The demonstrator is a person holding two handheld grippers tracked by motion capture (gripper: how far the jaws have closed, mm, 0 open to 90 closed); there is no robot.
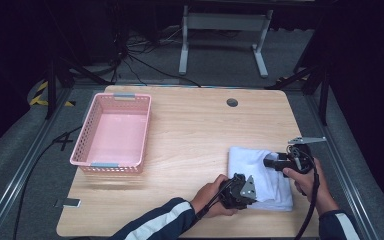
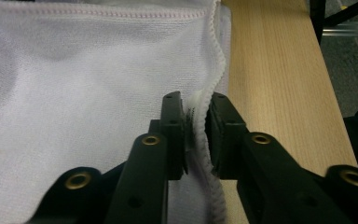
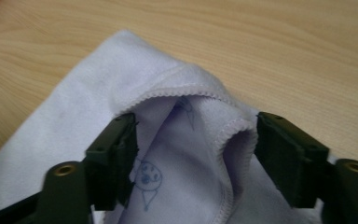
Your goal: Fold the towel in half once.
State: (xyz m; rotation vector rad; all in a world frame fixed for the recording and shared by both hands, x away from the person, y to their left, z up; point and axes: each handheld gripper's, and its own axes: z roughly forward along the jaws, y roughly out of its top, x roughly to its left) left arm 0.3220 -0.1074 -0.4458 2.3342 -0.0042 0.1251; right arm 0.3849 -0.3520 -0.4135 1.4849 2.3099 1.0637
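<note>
white terry cloth, folded, lies on the near right part of the wooden counter, and both tools are working on it. the left gripper has its jaws nearly together, pinching the stitched hem at the cloth's edge close to the counter's side. the right gripper stands wide, its jaws straddling a lifted, curled corner without pressing on it. over on the far left sits a pink basket, with nothing in it that i can see.

what worries me: the left grip catches only the thin rim of the hem, so a pull could let it slide out and the fold would flop open. the right jaws would have to close on a rounded, springy bulge; if they shut off-centre they may take one layer alone, or push the corner flat and miss. if the two hands tug apart unevenly, the cloth will likely skew or drag toward the counter's near edge.

no brand or readable writing; inside the raised corner there is just a small blue drawing, something like a little round figure.
</note>
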